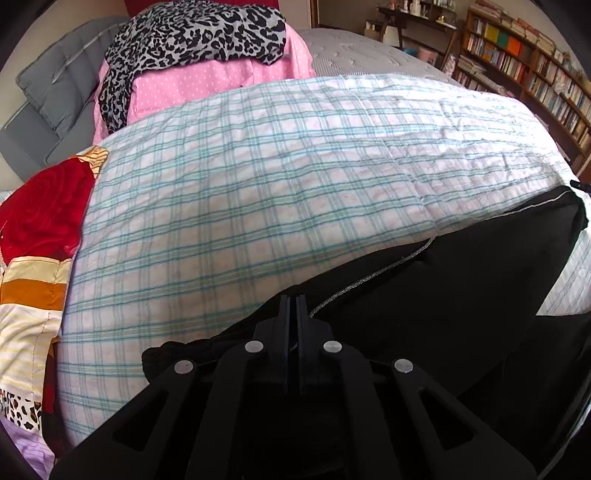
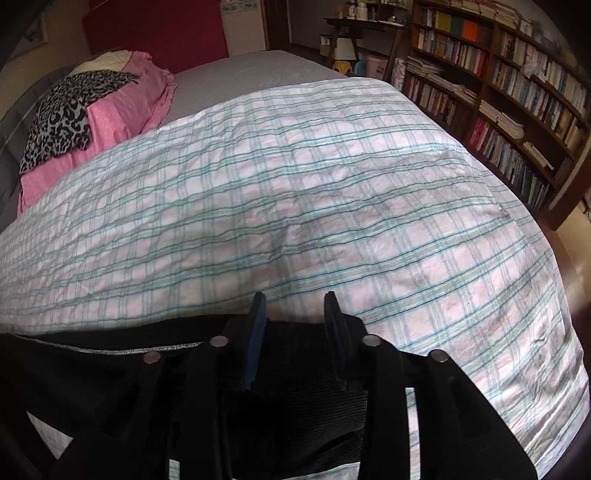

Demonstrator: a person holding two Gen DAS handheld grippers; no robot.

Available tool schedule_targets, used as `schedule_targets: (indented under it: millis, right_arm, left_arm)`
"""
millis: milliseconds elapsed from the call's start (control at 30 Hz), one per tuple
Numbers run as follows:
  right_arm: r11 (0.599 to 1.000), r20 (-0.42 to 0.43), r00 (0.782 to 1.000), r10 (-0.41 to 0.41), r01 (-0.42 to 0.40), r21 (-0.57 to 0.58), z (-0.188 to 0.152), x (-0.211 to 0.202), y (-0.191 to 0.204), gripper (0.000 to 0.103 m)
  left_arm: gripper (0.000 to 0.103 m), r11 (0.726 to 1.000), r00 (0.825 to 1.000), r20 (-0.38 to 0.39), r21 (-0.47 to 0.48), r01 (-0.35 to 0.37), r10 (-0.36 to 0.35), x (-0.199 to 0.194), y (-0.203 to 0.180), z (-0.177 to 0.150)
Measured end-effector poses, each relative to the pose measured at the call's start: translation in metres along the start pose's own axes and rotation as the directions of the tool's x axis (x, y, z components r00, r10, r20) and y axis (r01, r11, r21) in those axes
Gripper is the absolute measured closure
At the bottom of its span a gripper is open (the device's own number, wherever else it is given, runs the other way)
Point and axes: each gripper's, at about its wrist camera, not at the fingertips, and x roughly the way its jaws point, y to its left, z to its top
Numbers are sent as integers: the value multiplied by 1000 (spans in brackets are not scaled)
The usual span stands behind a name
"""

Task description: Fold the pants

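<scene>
The black pants (image 1: 461, 280) lie along the near edge of the checked bedspread (image 1: 258, 177), with a thin grey seam line running across them. My left gripper (image 1: 294, 301) is shut, its fingers pressed together on the pants' edge where the seam runs in between them. In the right wrist view the pants (image 2: 92, 369) stretch to the left, and their ribbed black band (image 2: 295, 350) sits between the fingers of my right gripper (image 2: 294, 301). Those fingers stand apart on either side of the band, and I see no pinch in the cloth.
A pink dotted bundle (image 1: 207, 85) with a leopard-print cloth (image 1: 192, 33) on top lies at the far left of the bed. Red and striped fabrics (image 1: 40, 236) pile up at the left edge. Bookshelves (image 2: 517, 110) line the right wall beyond the bed's edge.
</scene>
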Motion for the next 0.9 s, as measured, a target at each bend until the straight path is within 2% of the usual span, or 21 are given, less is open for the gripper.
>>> schedule_targets:
  millis: [100, 167, 267, 333, 367, 400, 433, 500, 667, 900]
  right_arm:
    - [987, -7, 1000, 14, -12, 161, 5, 2, -29, 53]
    - [977, -74, 997, 21, -5, 213, 4, 12, -40, 53]
    - [973, -158, 986, 52, -15, 228, -2, 29, -42, 52]
    - [980, -154, 988, 26, 6, 198, -5, 32, -35, 55]
    - [984, -147, 989, 18, 9, 179, -5, 31, -31, 63]
    - [987, -144, 989, 24, 0, 162, -5, 29, -27, 81]
    - [989, -136, 991, 1, 19, 149, -4, 26, -24, 88]
    - [990, -105, 994, 9, 6, 143, -3, 14, -20, 93]
    - [983, 43, 996, 74, -80, 168, 3, -48, -27, 93]
    - [970, 218, 964, 155, -190, 154, -21, -146, -46, 93]
  left_arm:
    - [101, 1000, 1000, 27, -13, 11, -11, -14, 0, 2]
    - [101, 1000, 999, 35, -8, 10, -10, -18, -2, 2]
    - [101, 1000, 999, 28, -20, 18, -17, -16, 0, 1]
    - [101, 999, 999, 25, -32, 23, -22, -14, 1, 1]
    - [101, 999, 999, 26, -36, 23, -22, -14, 1, 0]
    - [101, 999, 999, 29, -42, 22, -21, -14, 0, 0]
    - [101, 999, 999, 31, -48, 22, -20, -15, 0, -1]
    - [101, 998, 999, 42, -61, 22, -19, -20, 0, -2]
    - [101, 996, 996, 92, -90, 25, -17, -45, 1, -9]
    - [101, 992, 983, 181, -123, 38, -15, -100, -1, -30]
